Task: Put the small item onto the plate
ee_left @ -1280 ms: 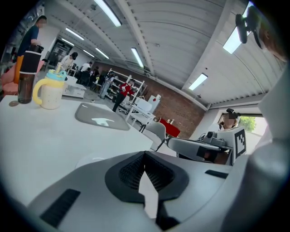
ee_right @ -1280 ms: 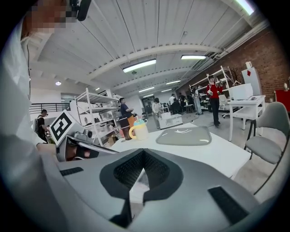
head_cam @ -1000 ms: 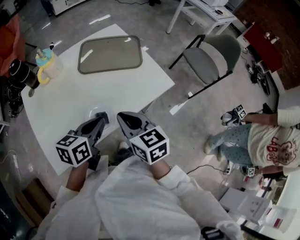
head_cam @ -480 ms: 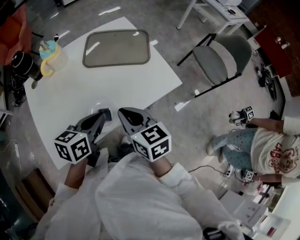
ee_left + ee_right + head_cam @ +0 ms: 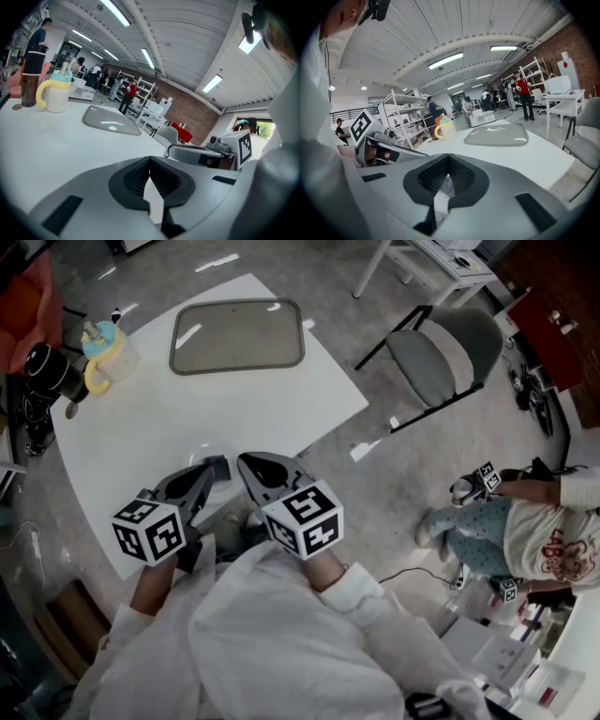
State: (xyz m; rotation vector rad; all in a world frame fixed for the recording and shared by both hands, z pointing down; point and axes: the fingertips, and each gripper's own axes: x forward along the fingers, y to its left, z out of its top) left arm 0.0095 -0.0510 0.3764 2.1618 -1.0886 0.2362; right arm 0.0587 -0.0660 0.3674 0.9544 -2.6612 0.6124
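Here, my left gripper and right gripper hover over the worktop, jaws pinched together, seemingly empty. Next, I judge, I must find the small item, with the tray well apart.

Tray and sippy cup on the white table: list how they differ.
The tray lies flat and low; the sippy cup stands upright. The tray is a grey rounded rectangle; the sippy cup is pale, with a yellow handle and blue lid. The tray is at the far side; the sippy cup is at the left corner near a dark bottle. Both rest on the white table.
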